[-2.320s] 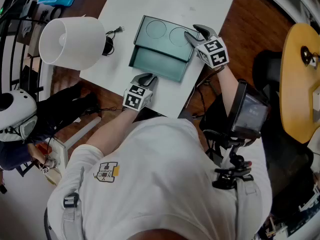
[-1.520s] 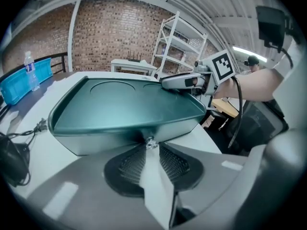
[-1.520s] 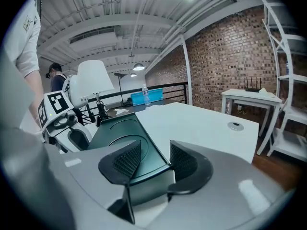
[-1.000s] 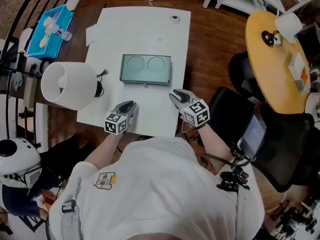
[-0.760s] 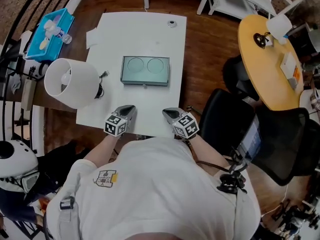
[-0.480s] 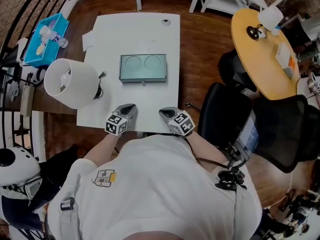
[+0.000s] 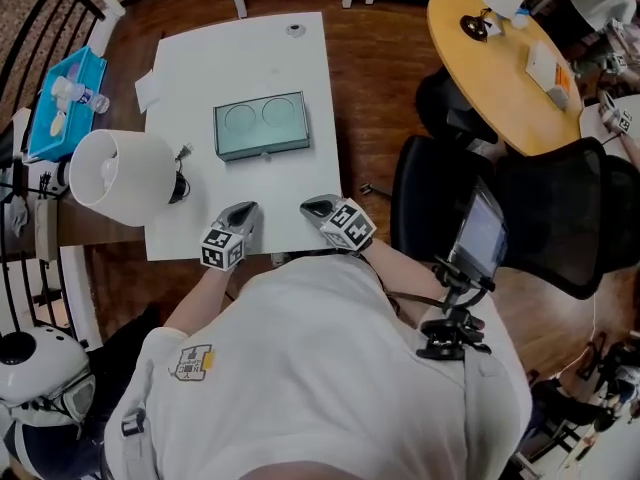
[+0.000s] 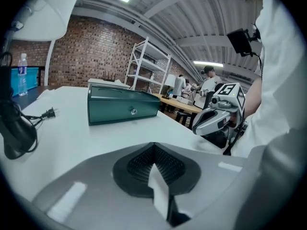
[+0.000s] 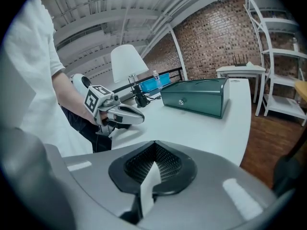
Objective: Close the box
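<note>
The left gripper (image 8: 154,146) has its jaws pressed together with nothing between them. The right gripper (image 9: 154,145) is clenched the same way and is also empty. In the head view both rest at the near edge of the white table (image 7: 240,63). The left gripper (image 7: 243,211) and the right gripper (image 7: 313,206) lie side by side, a little apart, with their tips pointing away from the person. Each gripper view catches the other gripper lying low over the tabletop.

Beyond them, well apart from both, the green box (image 7: 262,126) sits near the middle of the table with its lid down. Two circles are pressed into the lid. In the left gripper view the box (image 8: 122,110) shows a small round knob on its front face, and the right gripper view shows the same face (image 9: 194,98).

To the person's left stands a lamp with a white shade (image 7: 110,168), and a black plug (image 8: 47,113) lies on the table near it. A sheet of paper (image 7: 148,90) overhangs the far left edge. A blue tray (image 7: 55,98) sits off the table further left. To the right are a black chair (image 7: 560,218) and a round yellow table (image 7: 490,58).
</note>
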Available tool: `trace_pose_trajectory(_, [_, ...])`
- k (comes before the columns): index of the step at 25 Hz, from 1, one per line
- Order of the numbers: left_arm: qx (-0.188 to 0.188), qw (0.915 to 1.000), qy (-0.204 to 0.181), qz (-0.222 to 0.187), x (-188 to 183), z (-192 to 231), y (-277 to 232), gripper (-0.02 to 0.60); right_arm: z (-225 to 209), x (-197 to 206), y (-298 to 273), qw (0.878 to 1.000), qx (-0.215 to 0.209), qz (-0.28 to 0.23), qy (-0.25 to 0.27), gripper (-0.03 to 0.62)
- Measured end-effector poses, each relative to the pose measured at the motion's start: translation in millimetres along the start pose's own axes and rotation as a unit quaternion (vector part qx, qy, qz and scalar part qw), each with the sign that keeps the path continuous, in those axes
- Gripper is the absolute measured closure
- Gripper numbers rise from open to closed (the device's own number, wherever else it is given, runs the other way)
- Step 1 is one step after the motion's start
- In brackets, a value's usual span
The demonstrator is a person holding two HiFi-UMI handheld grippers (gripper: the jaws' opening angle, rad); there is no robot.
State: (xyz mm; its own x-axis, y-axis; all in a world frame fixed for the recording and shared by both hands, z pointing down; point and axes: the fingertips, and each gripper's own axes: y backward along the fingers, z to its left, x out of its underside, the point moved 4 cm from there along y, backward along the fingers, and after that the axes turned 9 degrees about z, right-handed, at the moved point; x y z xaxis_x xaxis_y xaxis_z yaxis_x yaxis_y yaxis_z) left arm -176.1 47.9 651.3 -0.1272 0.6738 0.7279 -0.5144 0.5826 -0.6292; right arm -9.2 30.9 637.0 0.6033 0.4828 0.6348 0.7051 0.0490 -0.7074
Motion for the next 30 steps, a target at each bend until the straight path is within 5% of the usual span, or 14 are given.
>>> trace_pose_trajectory(30, [0.011,0.9997,-0.02,0.012,1,-7,-2,0.581,-10,-16,-2,1.0,-0.004,-0.014,-0.01,0.594])
